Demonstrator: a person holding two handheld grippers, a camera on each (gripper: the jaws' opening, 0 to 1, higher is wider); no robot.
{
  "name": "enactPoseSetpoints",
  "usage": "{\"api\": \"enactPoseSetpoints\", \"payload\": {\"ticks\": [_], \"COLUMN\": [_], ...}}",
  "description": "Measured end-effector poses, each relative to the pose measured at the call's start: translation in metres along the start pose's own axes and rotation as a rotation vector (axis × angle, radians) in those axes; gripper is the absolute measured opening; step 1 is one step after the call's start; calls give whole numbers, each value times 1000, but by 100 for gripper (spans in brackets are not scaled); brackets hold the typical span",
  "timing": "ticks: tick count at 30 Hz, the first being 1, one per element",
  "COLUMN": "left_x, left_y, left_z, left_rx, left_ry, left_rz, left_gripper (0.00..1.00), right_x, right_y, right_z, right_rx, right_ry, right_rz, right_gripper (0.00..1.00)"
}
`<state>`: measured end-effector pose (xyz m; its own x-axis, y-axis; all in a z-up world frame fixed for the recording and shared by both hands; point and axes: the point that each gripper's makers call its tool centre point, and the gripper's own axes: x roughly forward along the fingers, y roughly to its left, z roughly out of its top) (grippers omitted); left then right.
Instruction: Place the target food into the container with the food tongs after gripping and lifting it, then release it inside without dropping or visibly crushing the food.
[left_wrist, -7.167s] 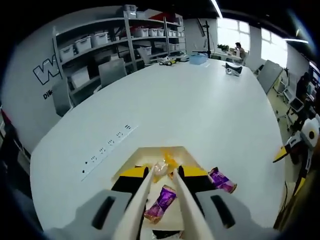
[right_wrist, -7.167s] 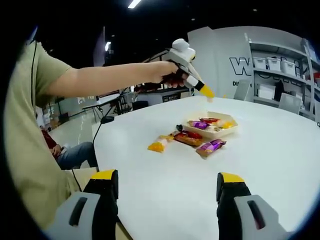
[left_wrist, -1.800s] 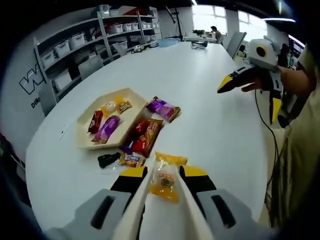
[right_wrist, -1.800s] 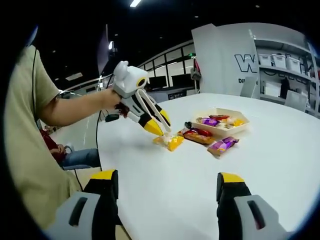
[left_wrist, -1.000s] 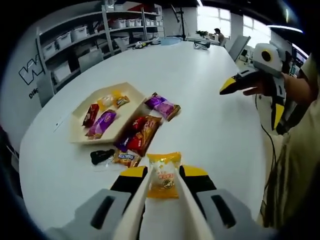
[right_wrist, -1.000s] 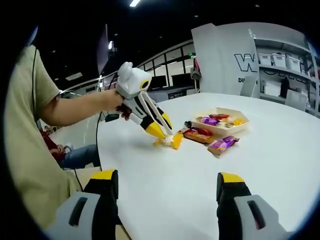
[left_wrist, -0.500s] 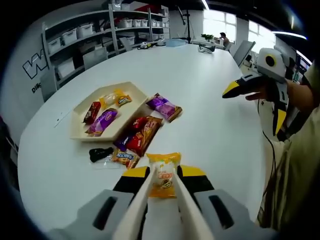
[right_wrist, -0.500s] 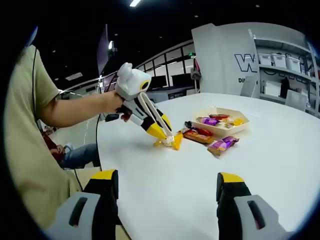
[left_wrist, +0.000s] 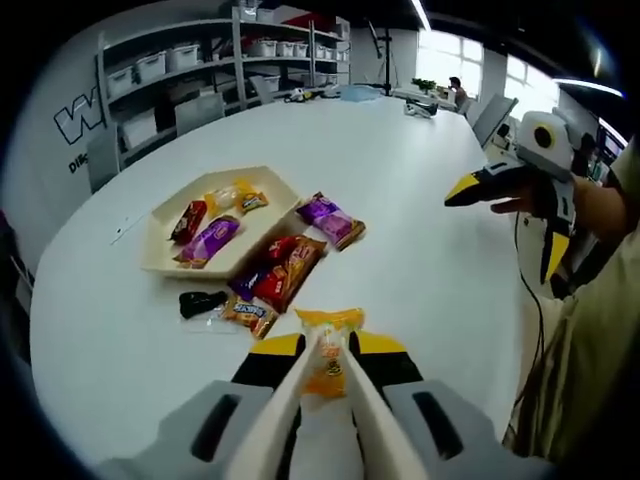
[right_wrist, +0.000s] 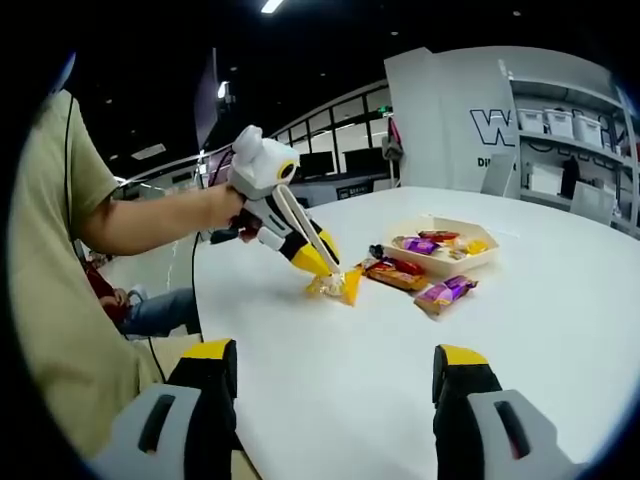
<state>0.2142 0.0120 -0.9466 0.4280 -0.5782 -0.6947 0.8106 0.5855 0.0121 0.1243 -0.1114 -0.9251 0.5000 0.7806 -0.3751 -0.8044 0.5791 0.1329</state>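
A yellow snack packet (left_wrist: 328, 352) is pinched between the white food tongs (left_wrist: 300, 400), and my left gripper (left_wrist: 325, 346) is shut on those tongs. In the right gripper view the left gripper (right_wrist: 300, 252) slants down to the yellow packet (right_wrist: 338, 286), which tilts at the table surface. The beige tray (left_wrist: 160, 262) lies to the far left with several wrapped snacks in it, and shows again as the tray (right_wrist: 452, 262) beyond the packet. My right gripper (right_wrist: 335, 385) hovers open over the table with nothing between its jaws.
Loose on the white table (left_wrist: 420, 270) between packet and tray lie a purple packet (left_wrist: 334, 220), a red-orange packet (left_wrist: 284, 270), a small brown packet (left_wrist: 250, 316) and a black one (left_wrist: 200, 300). The right gripper (left_wrist: 500, 183) and a hand are at the right. Shelves (left_wrist: 200, 70) stand behind.
The tongs have narrowed onto the yellow packet, which now stands tipped up between them. The left view has pulled back slightly. The right gripper has stayed put.
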Motion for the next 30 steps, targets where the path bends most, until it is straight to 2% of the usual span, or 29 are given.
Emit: {"api": "enactPoseSetpoints", "payload": {"ticks": [4, 16, 30], "left_x": [-5, -24, -37], "left_y": [2, 9, 38], "left_z": [5, 38, 94], "left_rx": [-3, 6, 51], "left_ry": [-13, -69, -131], "left_rz": [0, -6, 29], "left_gripper": [15, 16, 16], "right_x": [0, -2, -6], "right_y": [0, 1, -2], "right_z": [0, 0, 2], "right_rx": [-1, -1, -3], "right_ry": [0, -3, -12], "right_rz": [0, -2, -13], "right_gripper": [79, 79, 79]}}
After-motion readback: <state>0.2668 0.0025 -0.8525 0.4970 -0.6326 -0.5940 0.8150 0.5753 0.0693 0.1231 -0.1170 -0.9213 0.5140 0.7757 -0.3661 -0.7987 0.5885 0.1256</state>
